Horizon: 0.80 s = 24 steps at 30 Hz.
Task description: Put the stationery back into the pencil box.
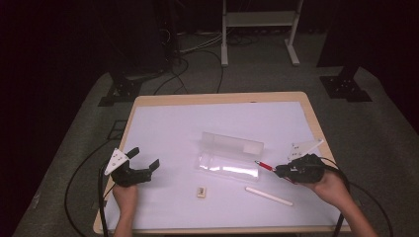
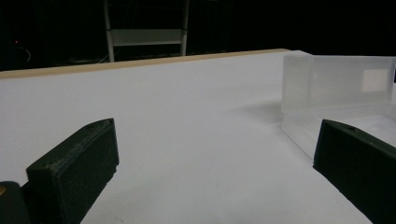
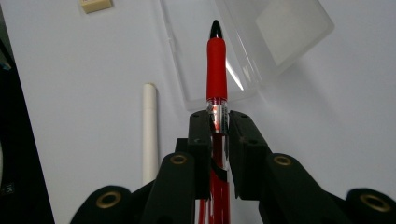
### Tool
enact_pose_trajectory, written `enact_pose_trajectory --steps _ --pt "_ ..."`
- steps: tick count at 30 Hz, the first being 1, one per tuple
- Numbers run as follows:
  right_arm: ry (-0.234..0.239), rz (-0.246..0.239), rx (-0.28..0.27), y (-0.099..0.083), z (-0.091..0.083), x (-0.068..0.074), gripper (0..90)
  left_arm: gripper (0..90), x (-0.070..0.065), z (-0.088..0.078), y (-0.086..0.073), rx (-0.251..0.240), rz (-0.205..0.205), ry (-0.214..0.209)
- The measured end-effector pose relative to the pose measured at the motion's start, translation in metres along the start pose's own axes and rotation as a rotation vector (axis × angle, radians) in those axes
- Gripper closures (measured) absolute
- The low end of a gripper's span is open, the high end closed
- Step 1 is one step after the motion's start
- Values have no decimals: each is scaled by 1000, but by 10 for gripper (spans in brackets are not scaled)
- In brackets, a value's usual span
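A: The room is dark; light falls from above onto the white table cover (image 1: 173,128), the one bright area.

B: Glare streaks the clear plastic case (image 1: 230,157), which casts a soft shadow. The high view is soft and grainy. In the left gripper view the near jaws blur.

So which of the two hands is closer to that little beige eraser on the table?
Left, slightly. The left gripper hovers to the left of the eraser; the right gripper, shut on the red pen, is farther off to its right.
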State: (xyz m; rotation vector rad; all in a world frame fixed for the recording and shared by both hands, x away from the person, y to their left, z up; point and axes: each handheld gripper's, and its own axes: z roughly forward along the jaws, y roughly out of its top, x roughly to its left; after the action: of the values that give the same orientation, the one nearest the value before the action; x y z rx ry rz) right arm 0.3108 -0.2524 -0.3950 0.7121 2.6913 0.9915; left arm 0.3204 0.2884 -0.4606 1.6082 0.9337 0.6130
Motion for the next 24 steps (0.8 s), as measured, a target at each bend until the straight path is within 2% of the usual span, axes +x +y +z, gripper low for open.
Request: enact_pose_trajectory --steps 12,24 --pt "36 -42 7 28 15 -2 789 0 0 0 0 -3 -3 -2" --pt "62 -78 8 48 26 -3 789 0 0 0 0 -5 -5 -3"
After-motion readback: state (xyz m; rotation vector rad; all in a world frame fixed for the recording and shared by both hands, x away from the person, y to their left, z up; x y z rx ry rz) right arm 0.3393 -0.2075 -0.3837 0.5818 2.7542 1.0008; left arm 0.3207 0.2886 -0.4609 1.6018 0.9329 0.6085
